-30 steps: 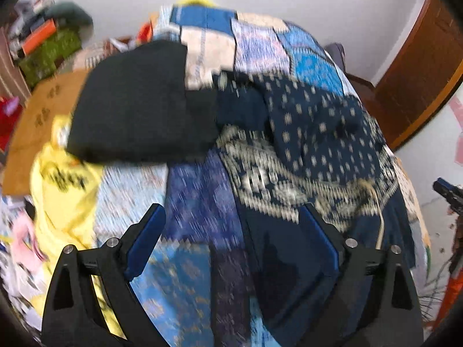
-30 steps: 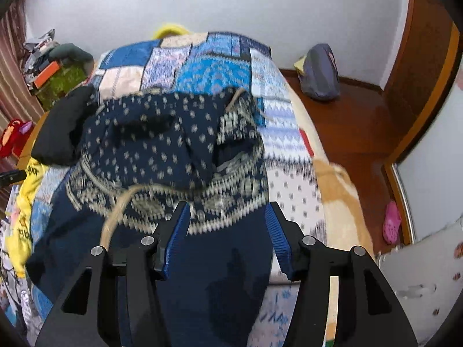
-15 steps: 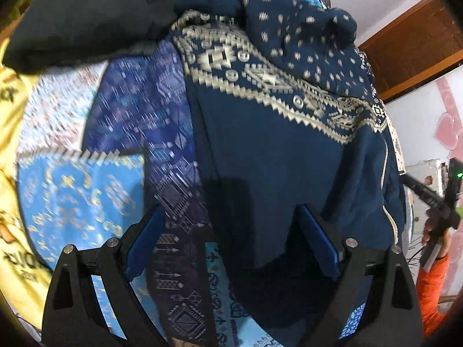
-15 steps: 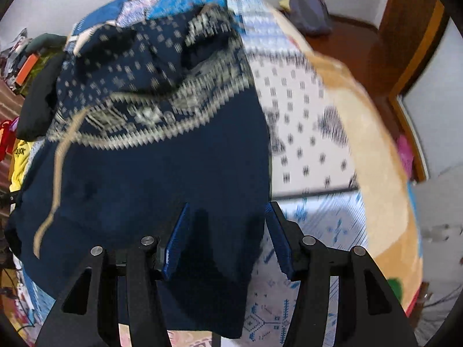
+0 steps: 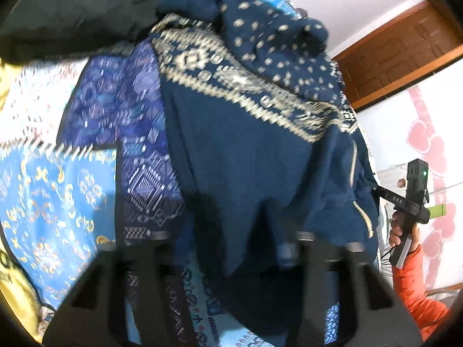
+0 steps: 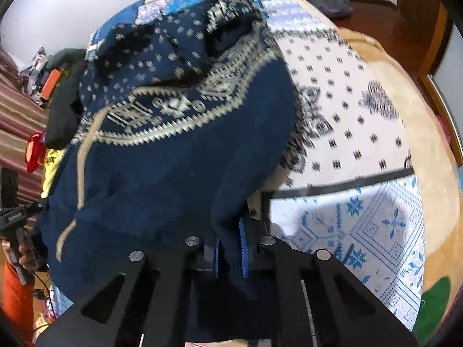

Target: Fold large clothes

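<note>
Right gripper (image 6: pixel 230 256): blue-padded fingers (image 6: pixel 244 248) nearly pressed together, pinching the hem of the navy knit sweater with cream zigzag band and dotted hood (image 6: pixel 173 150), bottom centre of right wrist view. Left gripper (image 5: pixel 231 248): motion-blurred, sweater hem (image 5: pixel 237 190) draped over the gap; can't tell whether fingers are spread or pinching. Sweater lies on the bed's blue-and-white patchwork quilt (image 6: pixel 361 133), hood toward top of frame, hem at the bottom. Black folded garment (image 5: pixel 72 11) upper left in left wrist view, touching the hood end. Brown wooden door (image 5: pixel 405 43) upper right.
</note>
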Motion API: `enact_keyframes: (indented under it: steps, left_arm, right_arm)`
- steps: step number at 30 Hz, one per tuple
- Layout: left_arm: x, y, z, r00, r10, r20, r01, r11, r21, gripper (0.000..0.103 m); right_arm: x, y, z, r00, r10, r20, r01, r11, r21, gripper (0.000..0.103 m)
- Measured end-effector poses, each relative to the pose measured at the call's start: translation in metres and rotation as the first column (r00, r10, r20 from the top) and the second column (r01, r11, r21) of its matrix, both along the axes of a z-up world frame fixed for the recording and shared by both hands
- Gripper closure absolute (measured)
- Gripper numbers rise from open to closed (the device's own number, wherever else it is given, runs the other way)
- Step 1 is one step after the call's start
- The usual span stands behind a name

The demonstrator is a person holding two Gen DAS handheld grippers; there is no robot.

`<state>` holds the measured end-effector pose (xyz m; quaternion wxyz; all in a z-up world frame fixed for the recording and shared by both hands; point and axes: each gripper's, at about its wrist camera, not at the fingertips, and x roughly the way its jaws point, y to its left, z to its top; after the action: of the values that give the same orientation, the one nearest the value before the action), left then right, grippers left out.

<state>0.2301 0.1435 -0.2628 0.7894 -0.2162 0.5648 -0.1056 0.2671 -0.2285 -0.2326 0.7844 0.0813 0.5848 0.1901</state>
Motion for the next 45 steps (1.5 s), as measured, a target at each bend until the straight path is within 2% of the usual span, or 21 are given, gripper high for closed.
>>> enact_keyframes:
  steps: [1,5,8,13,15,21,25,28,33,37,40,42,44,45]
  left_arm:
    - [0.002,0.0,0.005,1.0,-0.006,0.012,0.006,1.0,-0.001,0.092]
    - [0.01,0.004,0.024,0.998,0.011,0.059,-0.012,1.0,0.011,0.094]
    - [0.017,0.009,0.048,0.991,0.032,0.127,-0.034,0.999,0.014,0.095]
    - [0.034,0.022,0.103,0.958,0.079,0.276,-0.077,0.997,-0.02,0.095]
    - [0.045,0.025,0.119,0.942,0.092,0.322,-0.094,0.996,-0.007,0.095]
    - [0.103,0.041,0.137,0.913,0.157,0.376,-0.188,0.981,0.049,0.095]
    - [0.155,0.053,0.127,0.908,0.197,0.37,-0.257,0.959,0.12,0.095]
    - [0.189,0.054,0.107,0.915,0.195,0.353,-0.278,0.939,0.203,0.095]
    - [0.23,0.062,0.059,0.936,0.22,0.274,-0.29,0.925,0.246,0.094]
    - [0.245,0.067,0.021,0.952,0.228,0.202,-0.278,0.924,0.265,0.092]
    - [0.249,0.065,0.002,0.964,0.2,0.173,-0.244,0.924,0.294,0.089]
    - [0.246,0.058,0.0,0.97,0.165,0.177,-0.217,0.919,0.33,0.089]
    - [0.24,0.048,0.006,0.972,0.127,0.197,-0.198,0.895,0.401,0.081]
    - [0.237,0.043,0.009,0.973,0.109,0.203,-0.193,0.868,0.458,0.067]
  right_arm:
    - [0.0,0.002,0.006,1.0,0.006,0.025,-0.006,1.0,0.004,0.095]
    - [0.008,0.012,0.036,0.993,0.016,0.118,-0.019,1.0,0.021,0.095]
    - [0.02,0.017,0.065,0.981,0.021,0.192,-0.028,0.999,0.033,0.095]
    - [0.05,0.031,0.112,0.952,0.017,0.306,-0.032,0.998,0.046,0.096]
    - [0.063,0.033,0.125,0.937,0.01,0.35,-0.024,0.999,0.035,0.096]
    - [0.113,0.045,0.151,0.886,-0.028,0.463,0.045,0.999,-0.024,0.096]
    - [0.158,0.053,0.143,0.881,-0.056,0.47,0.093,0.994,-0.058,0.096]
    - [0.188,0.057,0.123,0.896,-0.069,0.439,0.12,0.989,-0.089,0.096]
    - [0.229,0.064,0.071,0.939,-0.076,0.336,0.125,0.984,-0.128,0.095]
    - [0.238,0.069,0.037,0.958,-0.056,0.282,0.111,0.977,-0.182,0.094]
    - [0.233,0.07,0.03,0.96,-0.044,0.275,0.101,0.975,-0.199,0.082]
    - [0.23,0.069,0.031,0.968,-0.033,0.247,0.085,0.976,-0.2,0.066]
    - [0.228,0.069,0.035,0.974,-0.017,0.228,0.064,0.978,-0.2,0.064]
    - [0.224,0.068,0.039,0.975,-0.013,0.224,0.06,0.977,-0.204,0.064]
